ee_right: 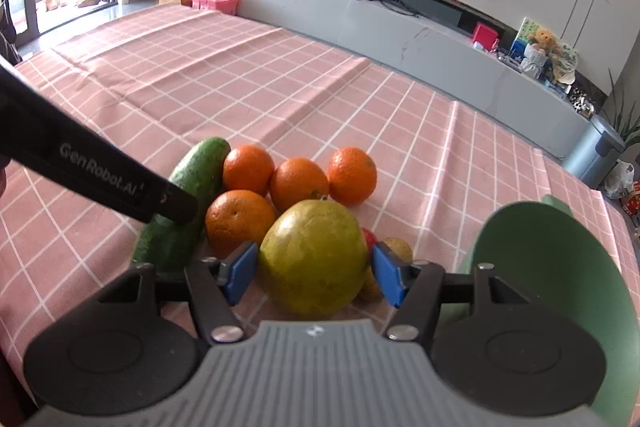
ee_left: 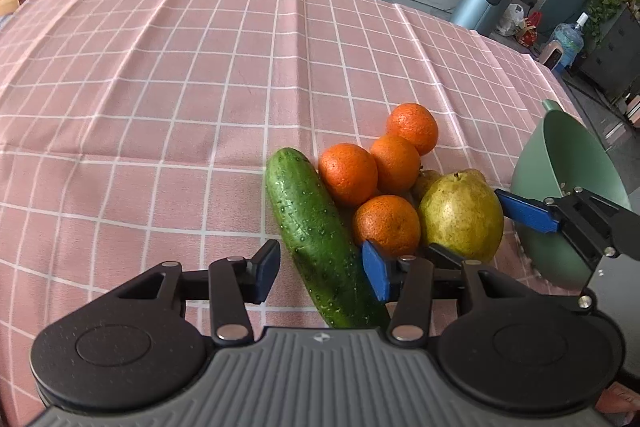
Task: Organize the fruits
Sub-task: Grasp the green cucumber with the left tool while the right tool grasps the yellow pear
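Between right gripper [ee_right: 314, 273] pads: pear [ee_right: 314, 259].

Pink white-gridded tablecloth [ee_left: 160, 87]; dark green bumpy cucumber [ee_left: 316, 239]; four orange mandarins [ee_left: 348, 174]; yellow-green pear [ee_right: 314, 261]; pale green plastic bowl [ee_right: 560, 267].

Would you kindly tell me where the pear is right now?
The pear sits between the open right gripper's fingers, on the pile's right side beside the oranges, with the green bowl further right.
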Tool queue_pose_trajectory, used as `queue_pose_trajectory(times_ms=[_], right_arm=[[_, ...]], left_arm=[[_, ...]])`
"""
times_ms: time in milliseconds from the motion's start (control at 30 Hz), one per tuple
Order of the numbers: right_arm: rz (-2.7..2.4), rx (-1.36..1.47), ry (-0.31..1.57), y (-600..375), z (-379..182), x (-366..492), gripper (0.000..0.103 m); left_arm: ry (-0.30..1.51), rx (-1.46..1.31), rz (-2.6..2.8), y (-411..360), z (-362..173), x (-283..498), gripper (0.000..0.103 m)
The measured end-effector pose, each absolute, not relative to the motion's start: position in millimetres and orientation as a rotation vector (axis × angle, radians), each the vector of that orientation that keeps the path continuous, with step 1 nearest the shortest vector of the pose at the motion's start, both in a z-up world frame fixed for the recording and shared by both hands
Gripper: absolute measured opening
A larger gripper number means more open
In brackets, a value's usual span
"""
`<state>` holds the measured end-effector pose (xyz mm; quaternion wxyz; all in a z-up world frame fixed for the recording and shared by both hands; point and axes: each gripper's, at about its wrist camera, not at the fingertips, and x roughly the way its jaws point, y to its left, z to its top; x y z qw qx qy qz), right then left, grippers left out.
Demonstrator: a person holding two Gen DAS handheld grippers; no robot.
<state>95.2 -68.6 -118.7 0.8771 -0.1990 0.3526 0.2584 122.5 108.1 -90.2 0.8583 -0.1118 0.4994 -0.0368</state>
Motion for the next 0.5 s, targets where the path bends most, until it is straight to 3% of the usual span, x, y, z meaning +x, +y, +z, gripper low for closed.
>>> queue_pose_trajectory(times_ms=[133,233,500], right_arm=[[0.543,-0.445,0.716,-64.6,-122.3,95.6,0.063],[0.543,-0.46,0.707,-62.7,-123.3,94.9,0.061],[0.556,-0.457,0.706,-64.6,-120.4,91.0,0.059]], left_arm=[[1.046,-0.266,-0.085,111.3,-96.1,126.3,0.057],[1.042,-0.301,-0.099,115.4,-97.9,127.5,0.05],[1.054,-0.296,-0.075,113.0,-94.2,124.0,0.046]])
